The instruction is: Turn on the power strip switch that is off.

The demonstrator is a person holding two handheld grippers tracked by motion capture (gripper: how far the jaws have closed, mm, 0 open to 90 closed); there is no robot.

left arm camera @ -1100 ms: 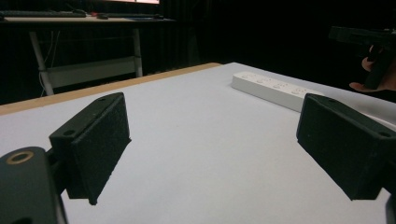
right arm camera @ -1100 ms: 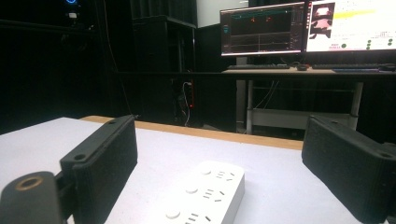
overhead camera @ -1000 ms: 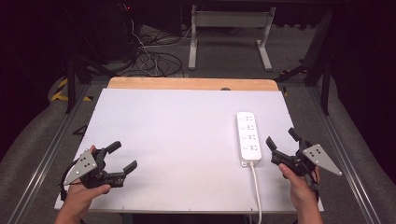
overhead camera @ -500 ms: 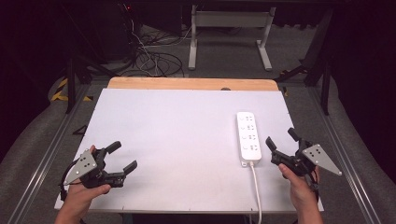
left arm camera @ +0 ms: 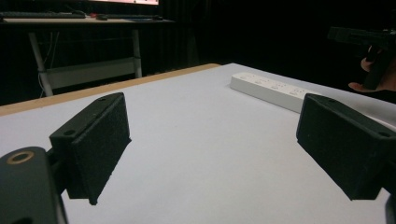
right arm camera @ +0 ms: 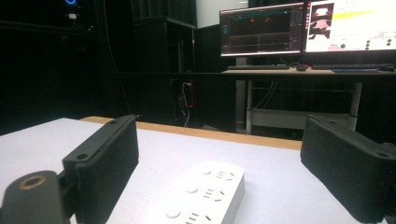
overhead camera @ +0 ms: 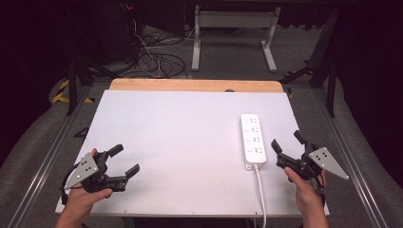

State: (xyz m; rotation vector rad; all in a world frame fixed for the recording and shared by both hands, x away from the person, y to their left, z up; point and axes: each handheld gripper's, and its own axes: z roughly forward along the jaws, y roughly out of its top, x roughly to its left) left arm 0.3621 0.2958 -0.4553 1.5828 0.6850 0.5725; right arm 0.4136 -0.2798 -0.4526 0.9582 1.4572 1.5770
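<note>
A white power strip (overhead camera: 252, 140) lies lengthwise on the white table top (overhead camera: 180, 137), right of centre, its white cord (overhead camera: 260, 190) running off the near edge. My right gripper (overhead camera: 287, 142) is held open just right of the strip's near end, nothing between its jaws; the right gripper view looks along the strip (right arm camera: 205, 196). My left gripper (overhead camera: 124, 160) stands open near the front left corner, empty, far from the strip. Its own view shows the strip (left arm camera: 271, 88) in the distance and the other hand with its gripper (left arm camera: 369, 42).
A wooden strip (overhead camera: 195, 85) borders the table's far edge. Beyond it are a desk frame (overhead camera: 233, 38), tangled floor cables (overhead camera: 152, 61) and a desk with lit monitors (right arm camera: 308, 28). Metal rails (overhead camera: 351, 156) run along both table sides.
</note>
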